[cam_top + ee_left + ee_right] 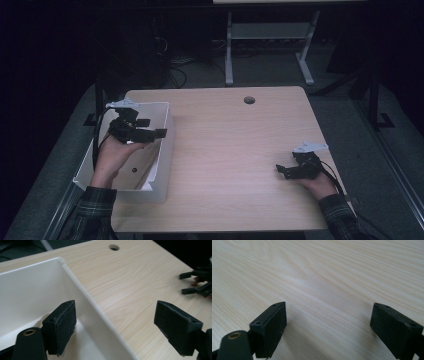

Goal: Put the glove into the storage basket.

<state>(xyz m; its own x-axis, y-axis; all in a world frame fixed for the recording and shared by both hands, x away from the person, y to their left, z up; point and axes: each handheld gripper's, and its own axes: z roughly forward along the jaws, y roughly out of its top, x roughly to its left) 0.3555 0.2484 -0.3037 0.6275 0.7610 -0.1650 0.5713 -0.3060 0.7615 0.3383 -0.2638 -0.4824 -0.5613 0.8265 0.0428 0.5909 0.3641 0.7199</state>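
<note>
Two sets of jaws wide apart, gripping nothing: left gripper (150, 128) over the white bin (163, 150), right gripper (285, 171) low on the bench (240, 150). Small dark speck in bin, possibly dropped item; little apparently left.

I am working in what looks like a lab or office workroom. Beyond my hand-held grippers, the pale wood-grain surface (235, 145) has a round cable hole (249, 100). Farther off, a second desk's white metal frame (270, 35) stands on grey carpet (270, 70), with loose cables (172, 65) trailing in the dark.
</note>
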